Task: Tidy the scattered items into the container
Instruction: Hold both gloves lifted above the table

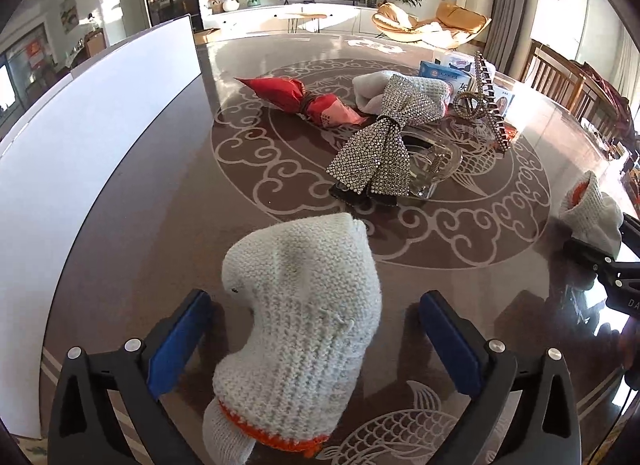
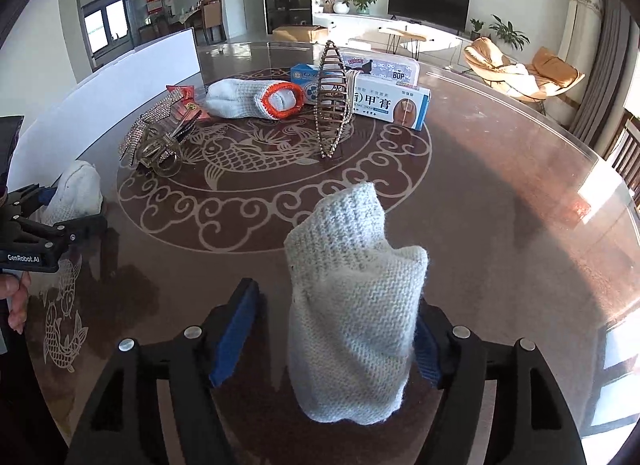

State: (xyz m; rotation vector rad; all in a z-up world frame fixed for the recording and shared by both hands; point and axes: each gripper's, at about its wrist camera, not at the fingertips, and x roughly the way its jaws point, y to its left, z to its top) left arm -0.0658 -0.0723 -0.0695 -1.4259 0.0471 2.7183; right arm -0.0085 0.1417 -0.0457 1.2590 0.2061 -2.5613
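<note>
A rolled white knit glove with an orange cuff (image 1: pixel 300 325) lies between the spread fingers of my left gripper (image 1: pixel 316 329), which is open. A second white knit glove (image 2: pixel 352 305) stands between the fingers of my right gripper (image 2: pixel 332 329), which is also open; the glove leans on the right finger. On the table centre lie a rhinestone bow (image 1: pixel 380 145), a red pouch (image 1: pixel 304 99), a third rolled glove (image 2: pixel 248 99), a clear hair clip (image 2: pixel 160 153) and a brown claw clip (image 2: pixel 332 101). No container is plainly visible.
Blue-and-white medicine boxes (image 2: pixel 384 101) stand behind the claw clip. A white board (image 1: pixel 80 137) rises along the table's left edge. Wooden chairs (image 1: pixel 560 77) line the right side. The round glass table (image 2: pixel 500 185) has a fish pattern.
</note>
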